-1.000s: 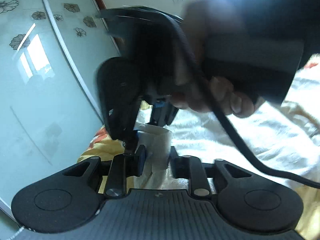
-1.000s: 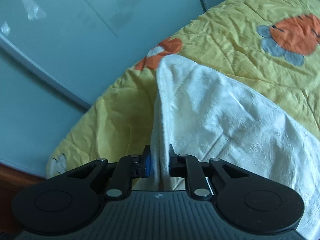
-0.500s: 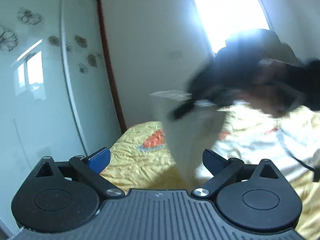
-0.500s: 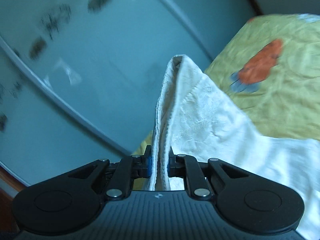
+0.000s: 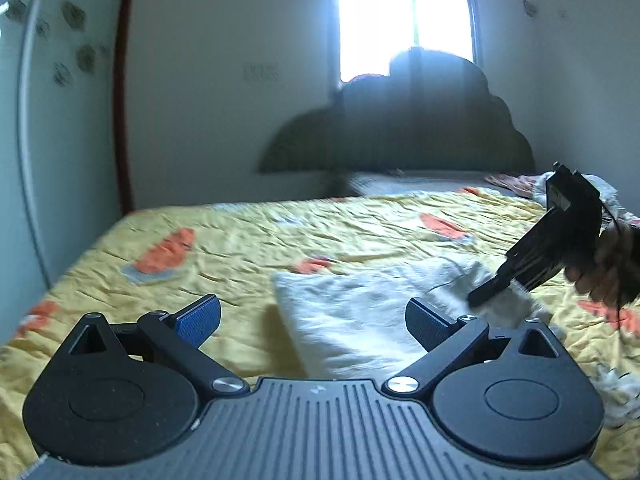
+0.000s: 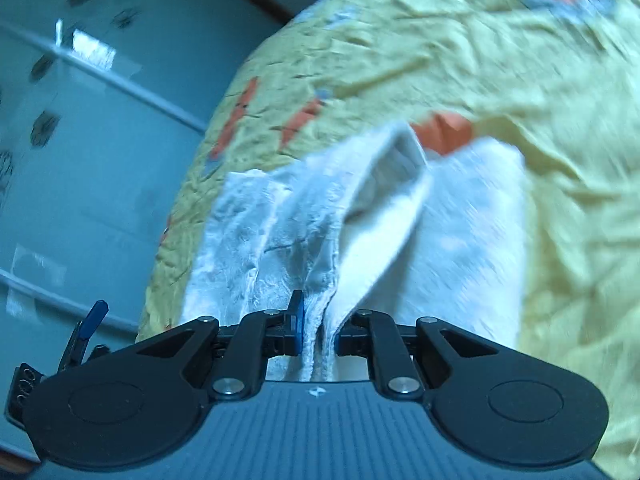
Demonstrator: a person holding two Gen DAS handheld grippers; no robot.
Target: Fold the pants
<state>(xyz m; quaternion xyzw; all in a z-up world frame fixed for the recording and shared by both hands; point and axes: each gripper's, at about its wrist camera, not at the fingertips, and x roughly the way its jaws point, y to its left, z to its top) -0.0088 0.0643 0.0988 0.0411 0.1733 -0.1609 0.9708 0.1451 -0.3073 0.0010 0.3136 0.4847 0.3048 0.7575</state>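
White pants (image 5: 360, 320) lie on the yellow quilt (image 5: 240, 256) in the left wrist view, spread just ahead of the left gripper (image 5: 312, 320) and running off to its right. That gripper is released, its blue pads wide apart with nothing between them, hovering above the near edge of the cloth. At the right, the right gripper (image 5: 480, 300) dips its tip into the far end of the pants, a hand (image 5: 608, 276) behind it.

Seen from the right wrist, the right gripper (image 6: 318, 330) is clenched on a bunched edge of the pants (image 6: 304, 232). Cloth fans away from the jaws across the quilt (image 6: 520, 80), its long axis roughly along the gripper's line; one flap stands up, curled open. Blur hides finer folds.

Only the right hand has hold, so it is the nearer one for laying this end down; the fold looks partway done. The free left gripper sits by the opposite, left end, placed to pin or regrasp there.
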